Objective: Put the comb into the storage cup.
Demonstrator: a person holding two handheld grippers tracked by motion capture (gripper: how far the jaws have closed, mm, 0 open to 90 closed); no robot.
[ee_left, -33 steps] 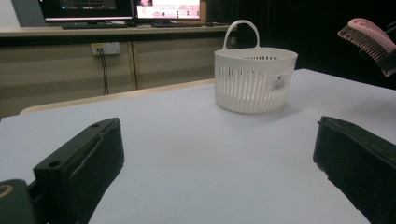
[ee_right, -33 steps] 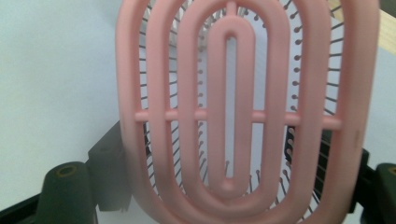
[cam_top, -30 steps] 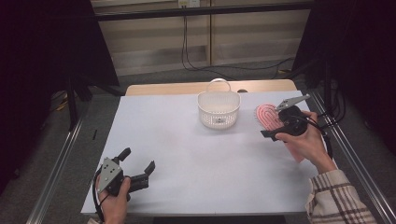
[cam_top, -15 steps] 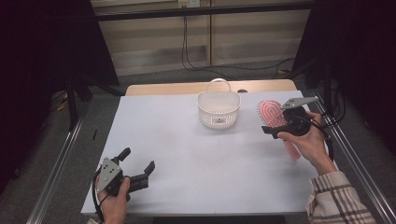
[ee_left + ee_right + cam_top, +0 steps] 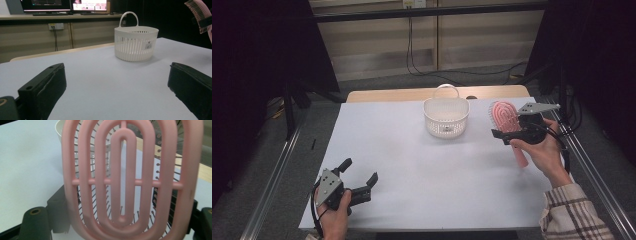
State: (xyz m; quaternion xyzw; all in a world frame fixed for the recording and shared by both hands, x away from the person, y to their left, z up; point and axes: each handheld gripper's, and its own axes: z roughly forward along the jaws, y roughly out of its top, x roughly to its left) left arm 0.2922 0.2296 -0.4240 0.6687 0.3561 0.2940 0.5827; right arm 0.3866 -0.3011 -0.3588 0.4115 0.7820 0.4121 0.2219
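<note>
In the right gripper view the pink hairbrush [image 5: 130, 180] stood so close that its head ran off the top and bottom edges, and it hid most of both jaws and much of the white basket [image 5: 60, 127] behind it — only a slice of rim showed. In the left gripper view the brush [image 5: 200, 15] was cut by the right edge. From above, the person's right hand [image 5: 544, 152] covered part of the brush handle — the label on the basket [image 5: 149, 46] was too small to read.
</note>
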